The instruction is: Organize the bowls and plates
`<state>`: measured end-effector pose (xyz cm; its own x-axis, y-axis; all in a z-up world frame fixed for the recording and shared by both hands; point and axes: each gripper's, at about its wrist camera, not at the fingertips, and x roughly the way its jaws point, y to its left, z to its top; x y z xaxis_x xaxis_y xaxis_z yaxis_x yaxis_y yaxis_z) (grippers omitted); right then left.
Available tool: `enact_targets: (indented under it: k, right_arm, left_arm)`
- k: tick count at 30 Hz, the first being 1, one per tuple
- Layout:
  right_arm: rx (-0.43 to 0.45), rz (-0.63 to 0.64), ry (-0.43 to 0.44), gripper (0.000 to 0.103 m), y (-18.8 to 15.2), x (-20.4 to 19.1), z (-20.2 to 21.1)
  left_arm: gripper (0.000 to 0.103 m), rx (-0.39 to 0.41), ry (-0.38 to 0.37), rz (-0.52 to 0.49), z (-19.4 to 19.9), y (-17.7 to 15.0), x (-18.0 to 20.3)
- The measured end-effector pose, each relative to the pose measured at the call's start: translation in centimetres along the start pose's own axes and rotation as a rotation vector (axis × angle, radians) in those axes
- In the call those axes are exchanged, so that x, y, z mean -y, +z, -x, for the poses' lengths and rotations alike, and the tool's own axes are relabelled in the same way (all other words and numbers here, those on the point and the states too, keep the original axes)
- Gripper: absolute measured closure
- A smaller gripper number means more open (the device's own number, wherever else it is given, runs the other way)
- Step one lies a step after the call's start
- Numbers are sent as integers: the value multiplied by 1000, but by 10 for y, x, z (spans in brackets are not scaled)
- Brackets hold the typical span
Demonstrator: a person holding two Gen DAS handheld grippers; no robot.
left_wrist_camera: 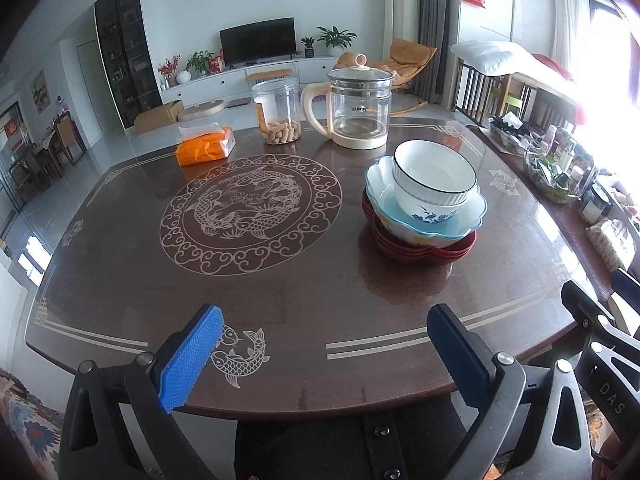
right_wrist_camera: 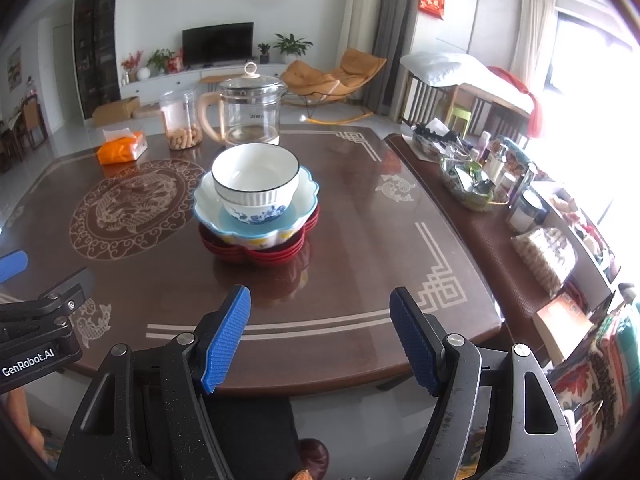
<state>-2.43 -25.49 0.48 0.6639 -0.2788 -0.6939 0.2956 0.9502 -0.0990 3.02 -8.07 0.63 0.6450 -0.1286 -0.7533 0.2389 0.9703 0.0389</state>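
One stack of dishes stands on the brown table (left_wrist_camera: 280, 288). Red flower-shaped plates (left_wrist_camera: 424, 250) are at the bottom, a blue scalloped bowl (left_wrist_camera: 464, 220) sits on them, a blue-floral bowl (left_wrist_camera: 430, 214) in that, and a white ribbed bowl (left_wrist_camera: 434, 178) with a dark rim on top. The same stack shows in the right wrist view: red plates (right_wrist_camera: 264, 254), scalloped bowl (right_wrist_camera: 308, 196), white bowl (right_wrist_camera: 256, 178). My left gripper (left_wrist_camera: 324, 328) is open and empty over the near table edge, left of the stack. My right gripper (right_wrist_camera: 320, 312) is open and empty in front of the stack.
A glass kettle (left_wrist_camera: 360, 108), a plastic jar of snacks (left_wrist_camera: 278, 110) and an orange tissue pack (left_wrist_camera: 206, 146) stand at the far side. A side bench (right_wrist_camera: 492, 240) with bottles and baskets runs along the right. The table (right_wrist_camera: 360, 264) has a carved medallion (left_wrist_camera: 250, 212).
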Motion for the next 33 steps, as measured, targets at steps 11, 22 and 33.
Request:
enact_targets:
  k: [11,22,33]
  right_arm:
    - [-1,-4,-6,27,2,2,0]
    - [-4,-7,-5,27,2,1,0]
    - [-2,-13,-5,27,2,2,0]
  left_arm:
    - [2,0,-14,11,0,1,-1]
    - [2,-1,-19,4,1,1,1]
    - [2,1,-40,-8,1,1,6]
